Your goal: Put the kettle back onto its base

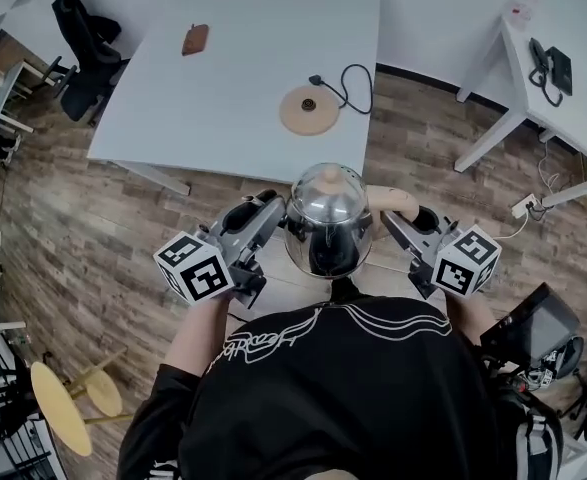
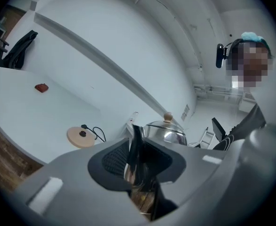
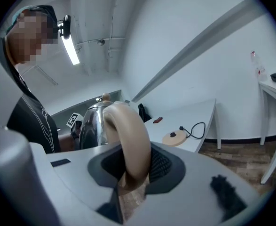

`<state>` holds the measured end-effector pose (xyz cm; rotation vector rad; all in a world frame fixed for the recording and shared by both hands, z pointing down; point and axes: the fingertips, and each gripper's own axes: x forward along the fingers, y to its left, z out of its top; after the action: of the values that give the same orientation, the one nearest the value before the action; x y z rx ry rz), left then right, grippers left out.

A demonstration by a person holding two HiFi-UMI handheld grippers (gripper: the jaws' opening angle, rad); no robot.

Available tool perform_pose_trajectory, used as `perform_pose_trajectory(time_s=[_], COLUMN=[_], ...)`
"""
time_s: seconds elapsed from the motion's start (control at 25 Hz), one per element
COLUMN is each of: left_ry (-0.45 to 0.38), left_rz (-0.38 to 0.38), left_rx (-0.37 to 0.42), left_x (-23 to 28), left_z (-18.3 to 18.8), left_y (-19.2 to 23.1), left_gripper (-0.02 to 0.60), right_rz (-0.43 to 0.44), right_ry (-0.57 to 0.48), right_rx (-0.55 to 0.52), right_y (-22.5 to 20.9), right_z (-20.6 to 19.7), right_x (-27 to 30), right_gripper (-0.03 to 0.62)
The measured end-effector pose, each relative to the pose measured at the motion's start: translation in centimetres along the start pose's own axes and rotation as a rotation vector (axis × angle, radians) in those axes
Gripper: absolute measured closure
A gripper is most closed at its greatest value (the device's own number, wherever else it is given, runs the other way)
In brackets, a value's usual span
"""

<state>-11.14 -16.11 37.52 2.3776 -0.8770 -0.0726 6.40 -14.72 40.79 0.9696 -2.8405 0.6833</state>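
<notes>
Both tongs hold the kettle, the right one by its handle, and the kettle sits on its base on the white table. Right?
No. The left tongs and right tongs do hold the kettle, the right by its handle, but the kettle hangs in the air short of the white table; its base lies bare. The head view shows it.

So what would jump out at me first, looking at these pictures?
The shiny steel kettle, held in mid-air just in front of the person: the left claw clamps its spout side, and the right claw clamps its tan handle. Next, the round tan base, sitting empty on the white table ahead.
</notes>
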Motion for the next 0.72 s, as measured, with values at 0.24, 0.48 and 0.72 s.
perform_pose_trajectory(time_s=[0.24,0.48,0.72], left_ry=[-0.049,-0.094,-0.1], left_rz=[0.024,0.061,0.038], left_rx=[0.01,0.068,0.06], left_x=[4.7,6.8,8.3], left_z=[3.4,6.3,7.5], left_y=[4.3,7.3,11.2], left_gripper=[0.491,0.491,0.491], right_rz=[0.039,0.062,0.053], right_ry=[0.002,-0.063,-0.059], right_rx=[-0.095,-0.213,-0.267], right_y=[-6.0,-9.0,-11.3], right_z=[3.9,6.7,7.6], right_x=[4.2,7.6,11.2], right_gripper=[0.5,0.5,0.5])
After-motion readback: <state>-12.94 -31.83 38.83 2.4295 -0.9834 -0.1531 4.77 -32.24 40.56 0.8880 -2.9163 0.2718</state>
